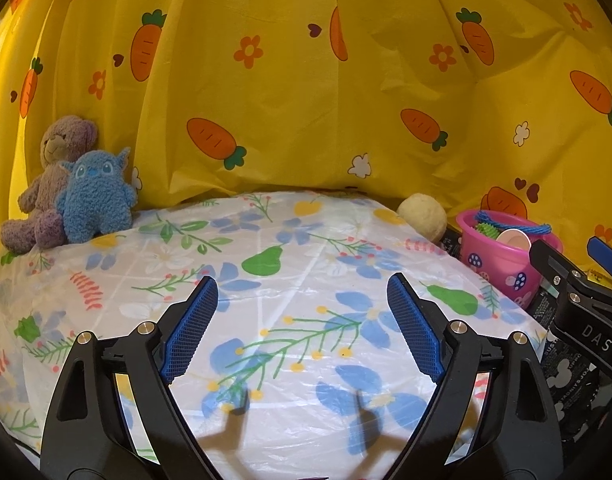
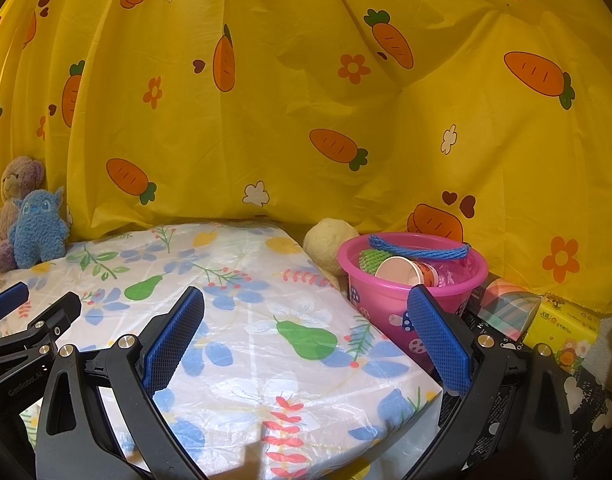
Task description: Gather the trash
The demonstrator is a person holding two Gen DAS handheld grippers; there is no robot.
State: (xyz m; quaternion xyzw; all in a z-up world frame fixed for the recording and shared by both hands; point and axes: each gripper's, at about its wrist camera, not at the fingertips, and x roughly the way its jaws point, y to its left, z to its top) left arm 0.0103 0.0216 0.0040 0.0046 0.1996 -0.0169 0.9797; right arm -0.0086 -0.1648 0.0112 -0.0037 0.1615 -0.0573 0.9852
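A pink bucket (image 2: pixel 385 300) with a blue rope handle (image 2: pixel 417 250) stands just off the right edge of the flower-print table (image 2: pixel 246 280). Inside it lie a paper cup (image 2: pixel 401 272), a green spiky piece (image 2: pixel 371 260) and pink plastic wrap (image 2: pixel 453 270). My right gripper (image 2: pixel 306 290) is open and holds nothing; its right finger overlaps the bucket's front wall in the picture. My left gripper (image 1: pixel 302 280) hovers open over the tablecloth (image 1: pixel 306 240), also with nothing in it. The left wrist view has the bucket (image 1: pixel 501 268) at far right, behind the right gripper (image 1: pixel 569 252).
Two plush toys, a brown bear (image 1: pixel 54 176) and a blue creature (image 1: pixel 96 196), sit at the table's far left. A pale yellow ball (image 2: pixel 329 246) lies behind the bucket. A pastel box (image 2: pixel 505 308) and a yellow tissue pack (image 2: pixel 561 328) rest on black printed material. A yellow carrot-print curtain (image 2: pixel 306 100) closes the back.
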